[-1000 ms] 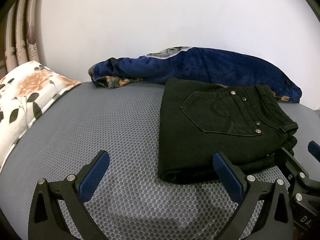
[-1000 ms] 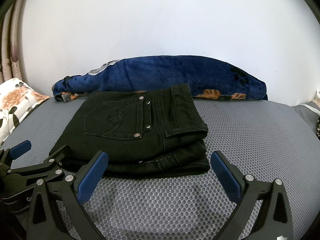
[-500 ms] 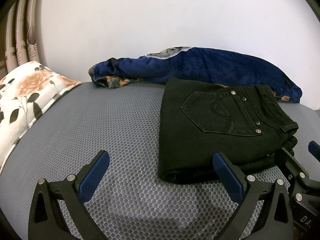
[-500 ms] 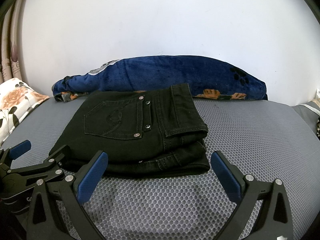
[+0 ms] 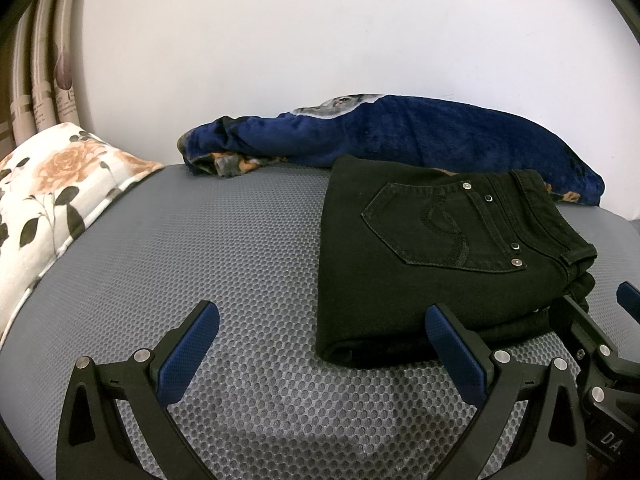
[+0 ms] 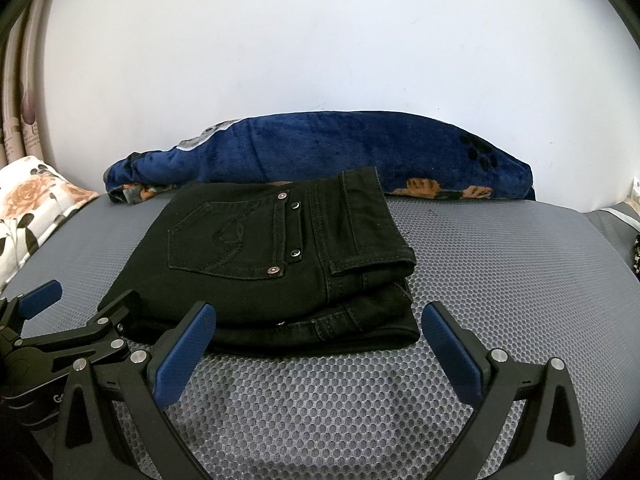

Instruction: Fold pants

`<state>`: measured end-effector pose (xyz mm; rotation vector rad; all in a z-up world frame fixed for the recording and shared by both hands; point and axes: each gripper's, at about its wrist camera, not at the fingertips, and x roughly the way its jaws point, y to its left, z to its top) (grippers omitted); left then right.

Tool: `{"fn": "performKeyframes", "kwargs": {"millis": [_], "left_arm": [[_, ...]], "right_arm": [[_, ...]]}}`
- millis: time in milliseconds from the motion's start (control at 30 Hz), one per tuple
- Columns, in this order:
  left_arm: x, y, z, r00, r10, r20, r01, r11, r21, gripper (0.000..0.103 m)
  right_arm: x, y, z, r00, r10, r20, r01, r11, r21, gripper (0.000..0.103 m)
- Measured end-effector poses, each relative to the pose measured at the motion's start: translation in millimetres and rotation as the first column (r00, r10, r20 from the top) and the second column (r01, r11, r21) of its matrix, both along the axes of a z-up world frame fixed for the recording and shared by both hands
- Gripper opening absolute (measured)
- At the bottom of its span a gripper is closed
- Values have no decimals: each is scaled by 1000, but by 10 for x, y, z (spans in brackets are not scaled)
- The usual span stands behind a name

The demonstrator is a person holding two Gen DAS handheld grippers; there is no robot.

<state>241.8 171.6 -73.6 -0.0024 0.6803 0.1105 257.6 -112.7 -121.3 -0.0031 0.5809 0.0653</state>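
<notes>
Nothing has shifted over the last second: both my tools sit exactly where they were, and the black pants (image 6: 280, 256) lie just as they did, so I judge the folding finished and this a pause after letting go. My left gripper (image 5: 320, 344) has its blue pads spread wide with nothing between them, low over the mattress (image 5: 200, 260) just short of the bundle's near edge; its right pad overlaps the bundle's near edge in the picture, though I cannot tell whether it touches. My right gripper (image 6: 316, 340) is spread the same way, empty, facing the near edge of the bundle from the other side. Each tool shows at the margin of the other's view, so they are close beside one another.

The pants are a compact stack of several layers, back pocket and rivets facing up, waistband end towards the right, the folded edge to the left. They rest on the middle of the mattress, their far edge near or against the rolled blue blanket (image 6: 360, 148) that runs along the mattress's far edge by the wall (image 6: 320, 40).

The mattress cover is a grey honeycomb mesh, soft and slightly dimpled. A floral pillow (image 5: 52, 200) lies at the left edge, with curtain (image 5: 44, 80) folds behind it in the far left corner. The wall is plain white.
</notes>
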Motion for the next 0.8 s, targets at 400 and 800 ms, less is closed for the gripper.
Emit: {"fn": "performKeyframes", "kwargs": {"millis": [400, 800], "left_arm": [[4, 33, 44, 999, -18, -29, 19, 1000, 21, 103], [-233, -39, 555, 999, -48, 1, 48, 995, 85, 103]], "right_arm": [[7, -31, -10, 1000, -2, -9, 2, 1000, 7, 103], [-126, -289, 190, 999, -11, -31, 13, 998, 66, 102]]}}
